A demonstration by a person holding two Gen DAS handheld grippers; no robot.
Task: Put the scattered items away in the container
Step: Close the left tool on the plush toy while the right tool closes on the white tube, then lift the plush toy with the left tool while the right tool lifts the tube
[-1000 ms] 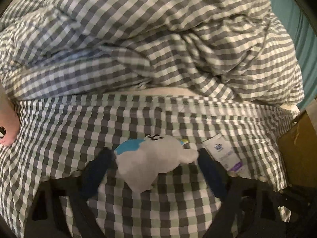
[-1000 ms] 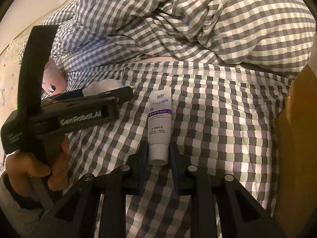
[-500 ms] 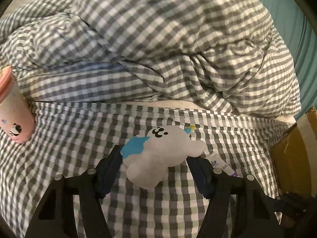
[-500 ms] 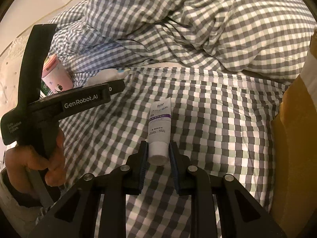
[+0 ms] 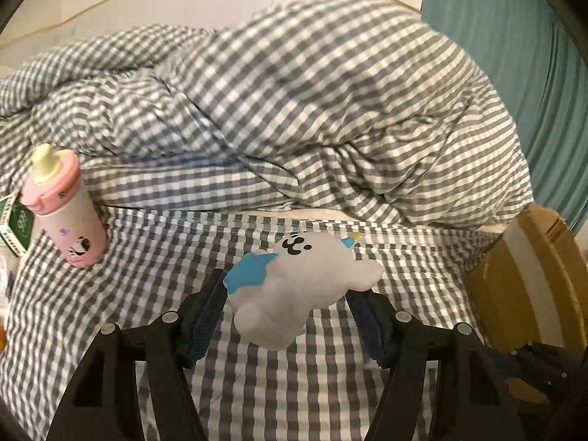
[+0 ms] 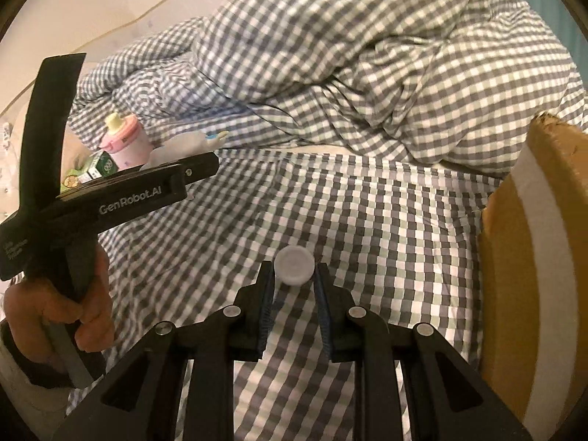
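- I have the plush toy point(image 5: 301, 286) clamped between the pads of the left gripper point(image 5: 290, 312), off the checked bedsheet point(image 5: 128, 275); its long axis runs across the fingers, head end out past the right-hand finger, the rounded end hanging below and ahead of the tips; those jaws have just been closing on it.
- The right gripper point(image 6: 294, 286) is shut on the cream tube point(image 6: 294, 266); I see only its round white cap, end-on between the two pads, so the tube's long axis runs straight ahead, away from the fingers, and its body is hidden behind the cap.
- The cardboard box point(image 6: 529, 257) is what my next move turns on; it lies to the right of both pairs of fingers, and I judge the right hand the nearer, since its wall fills that side of the right view while in the left view it sits further off beyond the right-hand finger point(image 5: 529, 279).
- Neither view shows the box's opening, so I can't yet judge the drop.
- The right view alone shows the person's hand point(image 6: 70, 308) on the left gripper's handle, to the left of my fingers; the left view shows most clearly a pink bottle point(image 5: 66, 209) and a green carton point(image 5: 14, 224) waiting, well left of the fingers.
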